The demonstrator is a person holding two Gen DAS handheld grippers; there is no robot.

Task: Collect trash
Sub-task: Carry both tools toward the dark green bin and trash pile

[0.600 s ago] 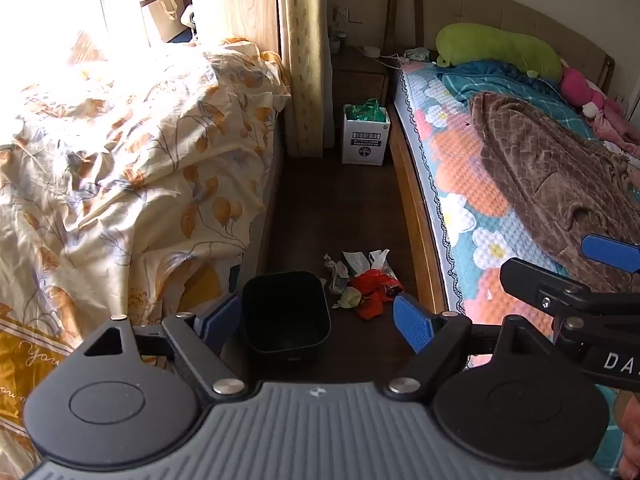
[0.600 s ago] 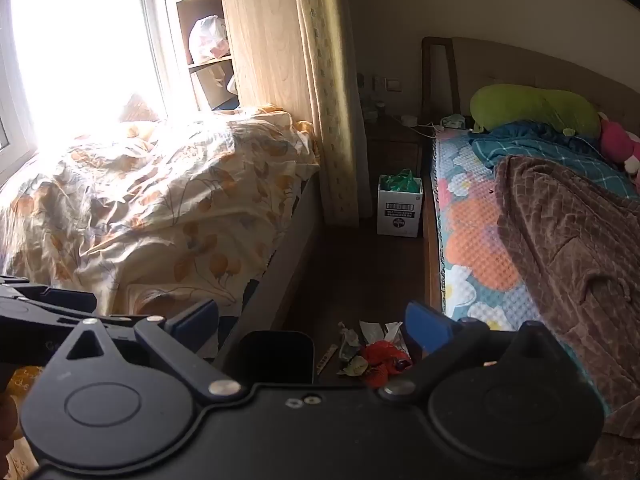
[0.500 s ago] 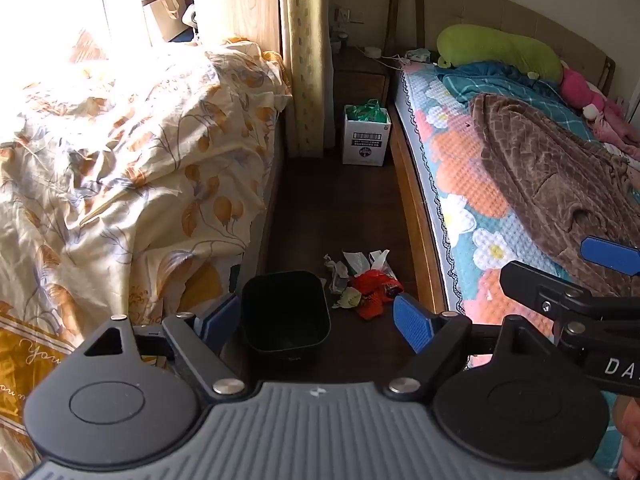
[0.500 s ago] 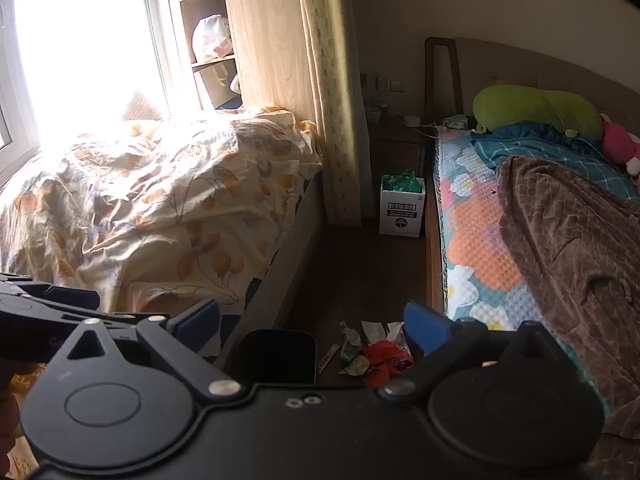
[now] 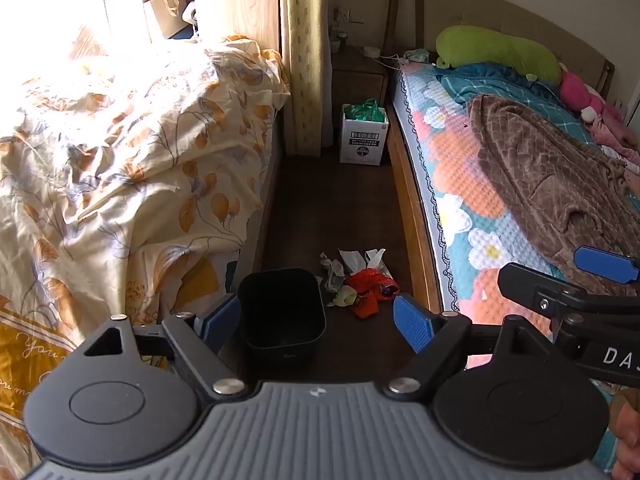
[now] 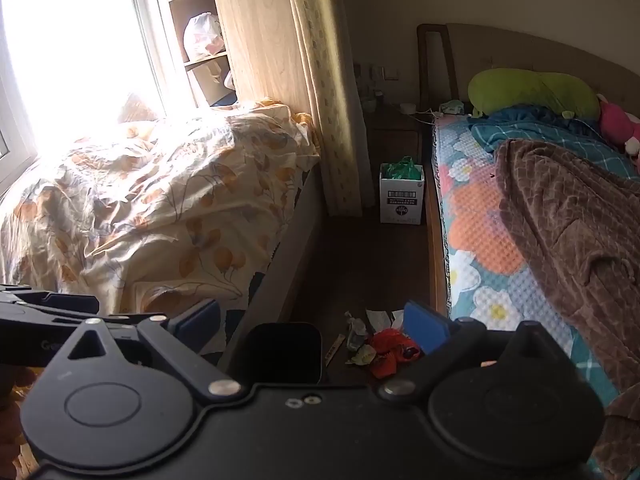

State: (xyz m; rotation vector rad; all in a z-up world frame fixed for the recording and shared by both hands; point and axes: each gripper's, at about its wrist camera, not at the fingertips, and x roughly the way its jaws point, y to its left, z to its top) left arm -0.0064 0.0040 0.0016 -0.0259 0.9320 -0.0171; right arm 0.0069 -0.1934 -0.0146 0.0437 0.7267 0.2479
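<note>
While left claw [image 5: 316,322] gapes, trash [image 5: 362,282] beyond, untouched

Occlusions and cut-offs, both wrist views

Right wrist view: black bin [image 6: 282,354] has its lower half hidden behind the right gripper [image 6: 316,326] body; trash pile [image 6: 384,350] is partly covered by the blue pad on the right. Left wrist view: right gripper's far end runs off the right edge, its lettering cut short; window [image 5: 52,8] is blown out white. Carton [image 5: 364,140] label is too small to read. Small scraps in the pile cannot be identified.
</note>
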